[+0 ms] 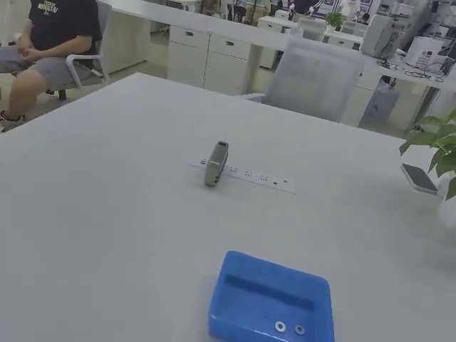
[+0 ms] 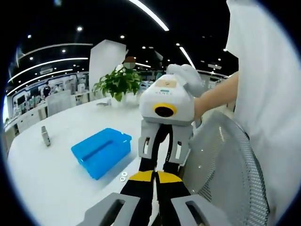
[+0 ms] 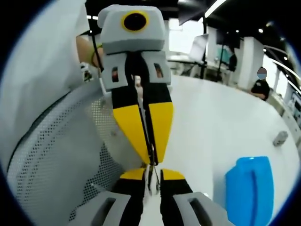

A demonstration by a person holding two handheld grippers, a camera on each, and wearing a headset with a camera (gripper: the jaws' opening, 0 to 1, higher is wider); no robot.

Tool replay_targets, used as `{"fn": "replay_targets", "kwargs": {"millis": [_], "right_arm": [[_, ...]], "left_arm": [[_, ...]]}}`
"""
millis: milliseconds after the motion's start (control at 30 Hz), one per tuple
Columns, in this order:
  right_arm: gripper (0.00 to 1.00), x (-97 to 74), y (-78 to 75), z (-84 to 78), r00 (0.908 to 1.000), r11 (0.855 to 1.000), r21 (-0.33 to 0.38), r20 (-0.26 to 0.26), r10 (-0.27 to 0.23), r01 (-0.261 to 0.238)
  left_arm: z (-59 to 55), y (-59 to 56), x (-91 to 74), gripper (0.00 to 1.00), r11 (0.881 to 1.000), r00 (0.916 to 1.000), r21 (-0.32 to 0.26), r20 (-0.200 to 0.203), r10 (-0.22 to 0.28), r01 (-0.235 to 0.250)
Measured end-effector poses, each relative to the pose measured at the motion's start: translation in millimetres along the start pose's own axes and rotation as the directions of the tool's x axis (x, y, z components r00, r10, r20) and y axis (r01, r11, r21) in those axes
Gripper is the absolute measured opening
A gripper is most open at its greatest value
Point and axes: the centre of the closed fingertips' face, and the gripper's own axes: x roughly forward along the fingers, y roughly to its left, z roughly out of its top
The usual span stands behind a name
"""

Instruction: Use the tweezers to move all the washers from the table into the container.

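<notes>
Ahead of you, mid-scene, a small grey metal gadget [image 1: 216,163] rests on the left end of a white flush socket strip [image 1: 260,177]. To your right, a dark flat smartphone [image 1: 419,178] lies near a green leafy plant [image 1: 438,142]. Farther off stands a grey mesh office chair [image 1: 313,78], and a seated person in a dark T-shirt [image 1: 50,35] is at far left.

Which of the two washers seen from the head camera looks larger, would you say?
The left washer, wider and brighter than the right washer beside it.

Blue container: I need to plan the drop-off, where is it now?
The blue container sits low in the head view, right of centre, on the white table, nearer the camera than the small grey device by the socket strip.
</notes>
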Motion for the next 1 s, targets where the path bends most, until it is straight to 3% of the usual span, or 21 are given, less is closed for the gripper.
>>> {"fn": "replay_targets", "kwargs": {"millis": [100,233,300,400,433,500,533,567,633,700,733,833,933,1000], "right_arm": [[0.11,-0.8,0.5,-3.8,0.9998,1.000,-0.011,-0.021,0.004,-0.004],[0.06,-0.8,0.8,-6.2,0.9994,1.000,-0.016,-0.034,0.012,-0.013],[0.04,-0.6,0.2,-6.4,0.9992,1.000,-0.024,-0.038,0.012,-0.013],[0.02,-0.4,-1.9,-6.0,0.9993,1.000,-0.012,-0.036,0.007,-0.007],[0.02,-0.7,-3.0,-5.8,0.9996,1.000,0.001,-0.028,-0.001,0.001],[0.02,-3.2,-6.6,-6.5,0.9995,0.999,0.029,-0.019,-0.026,0.026],[0.01,-6.7,-11.1,-4.9,0.9984,0.996,0.070,0.006,-0.057,0.056],[0.01,-9.8,-14.4,-3.7,0.9967,0.992,0.101,0.028,-0.076,0.073],[0.01,-20.9,-27.2,-3.5,0.9872,0.976,0.174,0.067,-0.145,0.132],[0.02,-33.8,-43.3,-6.6,0.9706,0.950,0.245,0.091,-0.223,0.195],[0.02,-39.5,-51.0,-8.3,0.9606,0.934,0.278,0.101,-0.259,0.223],[0.03,-57.8,-75.4,-15.0,0.9265,0.881,0.382,0.134,-0.351,0.279],[0.03,-65.5,-90.5,-23.1,0.9085,0.843,0.450,0.141,-0.393,0.295],[0.03,-64.8,-94.5,-23.9,0.9083,0.829,0.496,0.167,-0.383,0.259]], "left_arm": [[-0.1,-1.6,0.4,0.00,1.000,1.0000,0.012,0.000,-0.007,0.007],[-0.3,-2.6,0.8,0.00,1.000,1.0000,0.027,0.000,-0.009,0.009],[0.1,-0.6,1.4,0.00,0.997,1.0000,0.080,0.001,0.008,-0.008],[-0.2,2.1,2.1,0.01,0.998,0.9998,0.060,-0.001,0.021,-0.021],[-1.1,6.7,1.9,0.10,0.999,0.9990,0.005,-0.001,0.044,-0.044],[1.8,16.2,1.2,0.31,0.995,0.9961,-0.043,0.021,0.086,-0.085],[6.5,24.4,-1.1,0.43,0.990,0.9906,-0.065,0.051,0.127,-0.123],[10.5,28.9,-3.4,0.48,0.986,0.9862,-0.089,0.076,0.147,-0.141],[15.7,37.6,-10.1,0.50,0.972,0.9756,-0.168,0.117,0.186,-0.165],[18.9,47.2,-16.6,0.49,0.956,0.9626,-0.222,0.148,0.227,-0.191],[21.3,52.3,-20.0,0.51,0.947,0.9531,-0.242,0.166,0.253,-0.210],[25.3,58.9,-24.8,0.59,0.934,0.9368,-0.268,0.193,0.291,-0.235],[27.3,60.9,-26.6,0.64,0.930,0.9292,-0.269,0.203,0.309,-0.250],[27.9,61.0,-26.7,0.64,0.929,0.9281,-0.273,0.206,0.310,-0.250]]}}
